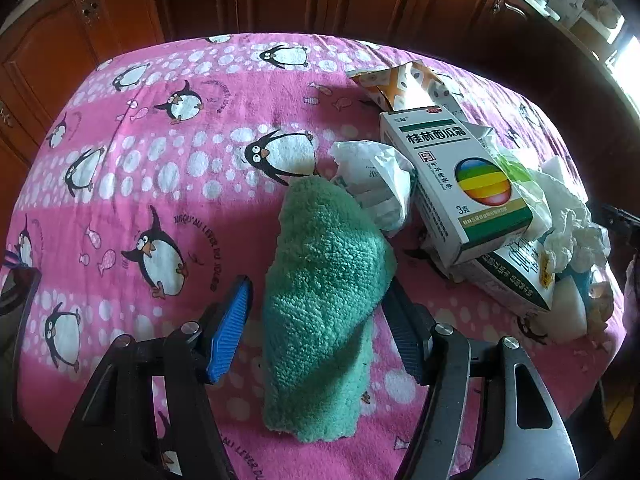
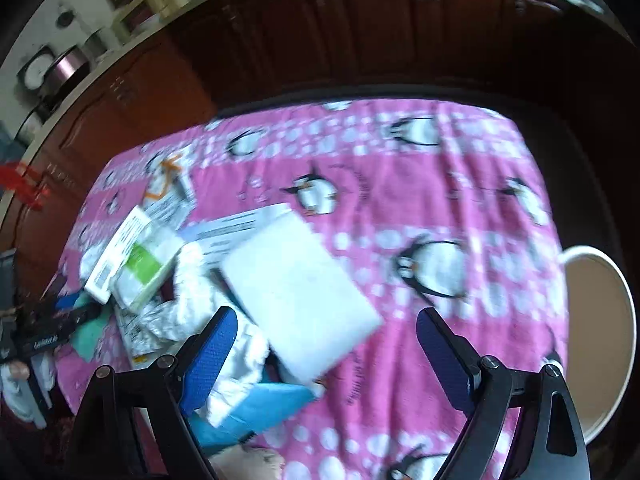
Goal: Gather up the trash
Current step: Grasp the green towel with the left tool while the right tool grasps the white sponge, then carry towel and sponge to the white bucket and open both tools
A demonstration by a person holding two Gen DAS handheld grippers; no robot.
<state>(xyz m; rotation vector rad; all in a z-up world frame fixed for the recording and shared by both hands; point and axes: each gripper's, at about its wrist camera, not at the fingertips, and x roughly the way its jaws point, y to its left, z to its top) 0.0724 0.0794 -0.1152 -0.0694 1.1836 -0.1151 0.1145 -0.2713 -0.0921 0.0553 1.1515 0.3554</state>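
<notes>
Trash pile beside left gripper straddling green cloth; right gripper wide, empty.

Pink fleece cloth printed with penguins, white dots and small fish, spread over the whole table top; dark wooden cabinets with panelled doors and metal handles stand behind its far edge. Worktop above the cabinets carries a metal pot and assorted jars and containers, too blurred to identify. Round white-rimmed container with a pale tan inside sits just past the cloth's right edge
</notes>
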